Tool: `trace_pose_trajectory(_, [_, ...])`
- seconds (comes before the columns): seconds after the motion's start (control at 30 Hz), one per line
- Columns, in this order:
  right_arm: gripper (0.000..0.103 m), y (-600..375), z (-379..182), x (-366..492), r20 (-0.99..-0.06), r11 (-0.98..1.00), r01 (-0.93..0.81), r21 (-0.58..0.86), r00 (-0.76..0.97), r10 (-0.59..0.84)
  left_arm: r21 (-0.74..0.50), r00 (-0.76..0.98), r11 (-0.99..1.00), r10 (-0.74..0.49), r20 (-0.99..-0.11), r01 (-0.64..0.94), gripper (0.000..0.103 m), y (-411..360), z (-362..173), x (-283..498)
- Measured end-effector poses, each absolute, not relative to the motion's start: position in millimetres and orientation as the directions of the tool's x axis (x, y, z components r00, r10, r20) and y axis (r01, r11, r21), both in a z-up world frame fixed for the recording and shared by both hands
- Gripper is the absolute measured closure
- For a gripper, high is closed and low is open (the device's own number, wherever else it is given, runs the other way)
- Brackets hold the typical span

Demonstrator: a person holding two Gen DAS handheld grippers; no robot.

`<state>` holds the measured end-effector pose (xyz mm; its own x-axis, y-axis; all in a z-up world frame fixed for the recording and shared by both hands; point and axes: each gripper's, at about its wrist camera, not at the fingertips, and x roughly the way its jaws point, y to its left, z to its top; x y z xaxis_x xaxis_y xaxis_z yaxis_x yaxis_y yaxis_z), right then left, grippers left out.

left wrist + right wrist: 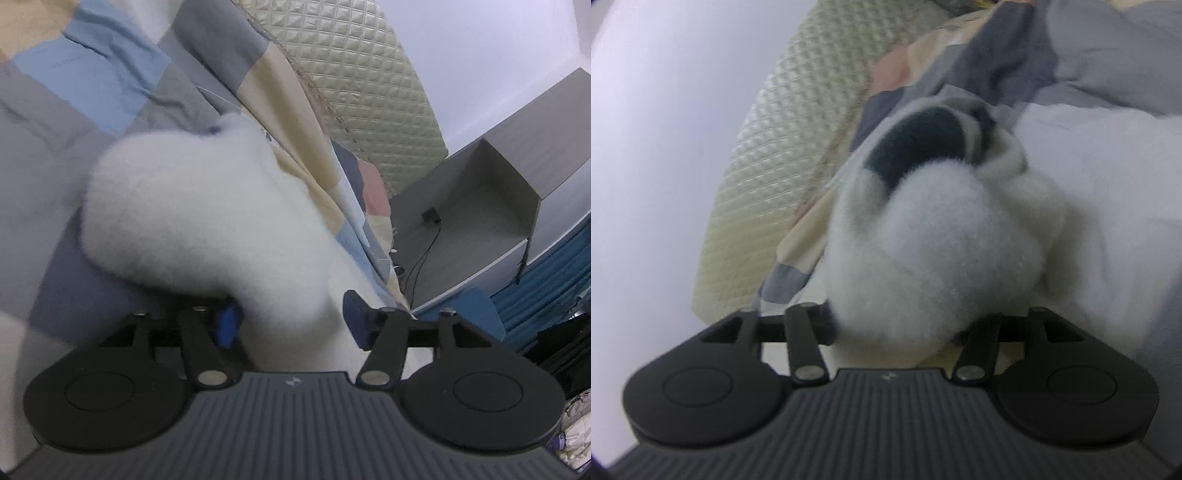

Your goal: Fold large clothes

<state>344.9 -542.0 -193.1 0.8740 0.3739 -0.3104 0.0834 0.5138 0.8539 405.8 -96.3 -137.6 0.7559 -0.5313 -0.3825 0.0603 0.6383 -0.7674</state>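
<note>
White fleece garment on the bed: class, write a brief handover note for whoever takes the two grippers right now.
Left gripper: jaws apart, white fleece garment bunched between them, not pinched.
Right gripper: fingertips buried in the fleece; grip cannot be judged.
The garment lies crumpled on the patchwork bedspread, its dark-lined opening showing.
Done: no neat fold visible.
Left: spread it flat, then fold.

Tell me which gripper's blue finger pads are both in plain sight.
The left gripper: both its blue pads show, spread apart around the white fluffy garment. The right gripper has its pads buried under fluff.
</note>
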Motion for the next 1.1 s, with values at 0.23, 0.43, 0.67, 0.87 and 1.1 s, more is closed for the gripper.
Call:
trace_pose_trajectory(0.23, [0.045, -548.0, -154.0, 284.3, -0.313, 0.501, 0.132, 0.855, 0.903, 0.296, -0.693, 0.769, 0.72, -0.459, -0.445, 0.028, 0.037, -75.8, -95.8, 349.7])
trace_pose_trajectory(0.43, [0.045, -544.5, -71.7, 234.8, -0.217, 0.54, 0.033, 0.841, 0.935, 0.28, -0.639, 0.797, 0.76, -0.455, -0.396, 0.117, 0.037, -71.5, -17.4, 298.3])
trace_pose_trajectory(0.67, [0.045, -515.6, 22.1, 174.6, -0.103, 0.617, -0.108, 0.779, 0.949, 0.297, -0.497, 0.819, 0.832, -0.453, -0.353, 0.246, 0.037, -80.5, 78.4, 223.0])
trace_pose_trajectory(0.87, [0.045, -483.6, 77.2, 123.2, -0.068, 0.696, -0.174, 0.696, 0.95, 0.306, -0.359, 0.84, 0.883, -0.424, -0.338, 0.302, 0.037, -86.3, 135.9, 151.0])
trace_pose_trajectory(1.1, [0.045, -439.9, 100.9, 62.4, -0.061, 0.816, -0.223, 0.533, 0.952, 0.3, -0.244, 0.874, 0.923, -0.365, -0.321, 0.297, 0.037, -83.2, 158.9, 73.5])
